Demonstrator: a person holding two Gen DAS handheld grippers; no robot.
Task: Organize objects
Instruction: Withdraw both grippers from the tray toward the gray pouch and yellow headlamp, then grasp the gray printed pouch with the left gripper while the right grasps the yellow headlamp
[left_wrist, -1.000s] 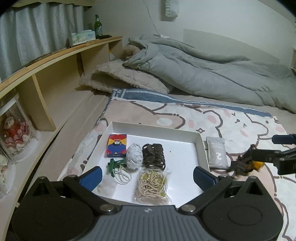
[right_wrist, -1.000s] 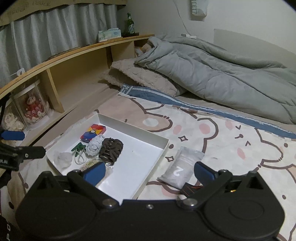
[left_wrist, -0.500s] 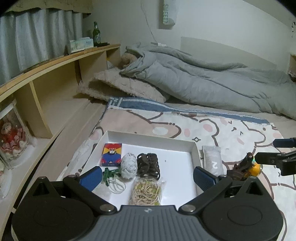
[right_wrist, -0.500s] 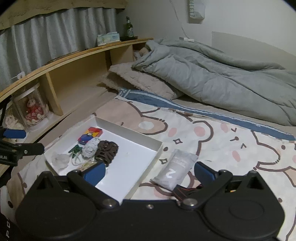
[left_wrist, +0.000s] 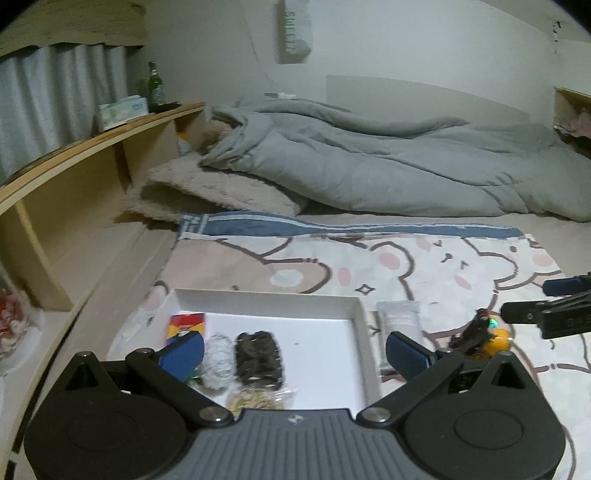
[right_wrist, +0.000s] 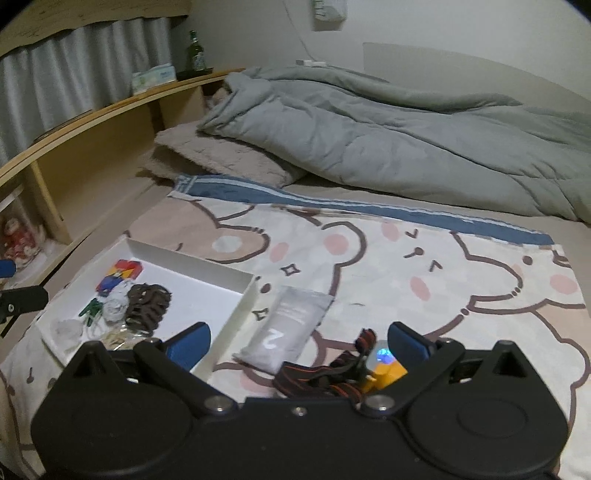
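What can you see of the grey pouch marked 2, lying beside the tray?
The grey pouch is a soft, flat, matte packet, looking like plastic or foil, with a white "2" printed near its near end. It lies flat on the bear-print blanket, just right of the white tray and outside it, long axis running away from the cameras. A black-and-red strap bundle lies at its near end; whether they touch is unclear. Neither gripper holds it.

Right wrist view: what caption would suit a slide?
Open claw above a grey pouch and yellow gadget, beside a white tray on a bear-print blanket.
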